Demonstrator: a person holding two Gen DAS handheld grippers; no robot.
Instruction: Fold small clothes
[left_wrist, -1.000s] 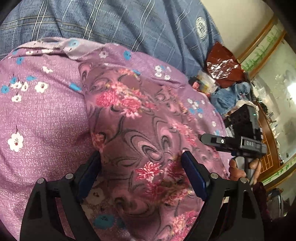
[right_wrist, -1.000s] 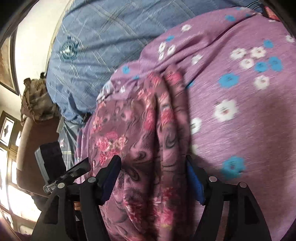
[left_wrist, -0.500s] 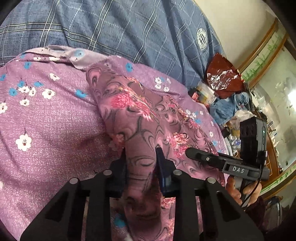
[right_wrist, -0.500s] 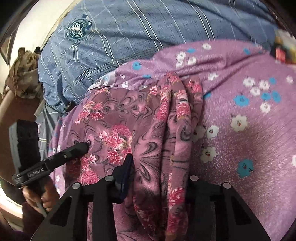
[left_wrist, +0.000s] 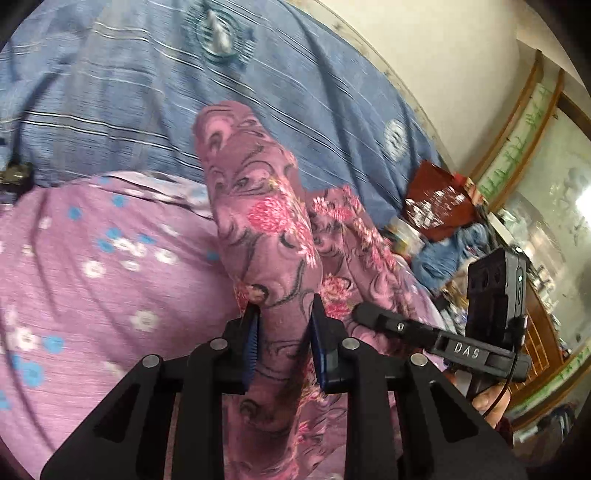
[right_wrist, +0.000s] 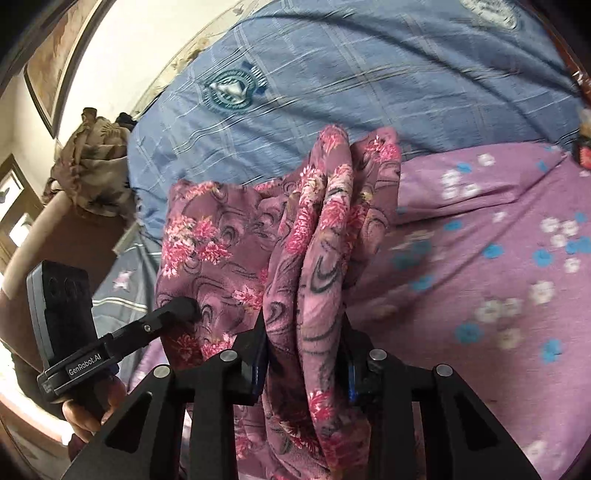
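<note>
A mauve garment with pink flowers and dark swirls (left_wrist: 269, 229) is held up between both grippers above a purple bedspread with blue and white flowers (left_wrist: 110, 266). My left gripper (left_wrist: 284, 314) is shut on a bunched fold of the garment. My right gripper (right_wrist: 304, 328) is shut on another thick bunched fold of the same garment (right_wrist: 325, 229). The right gripper shows at the right of the left wrist view (left_wrist: 369, 314), and the left gripper shows at the left of the right wrist view (right_wrist: 184, 308), both touching the cloth.
A blue plaid sheet with round emblems (left_wrist: 184, 74) covers the bed behind. A dark red bag (left_wrist: 439, 199) and blue cloth (left_wrist: 450, 247) lie at the right. A brown floral cloth (right_wrist: 92, 166) hangs on a chair at the left.
Both grippers went from open around the garment to shut on it, then lifted it. The garment now hangs bunched above the purple bedspread.
</note>
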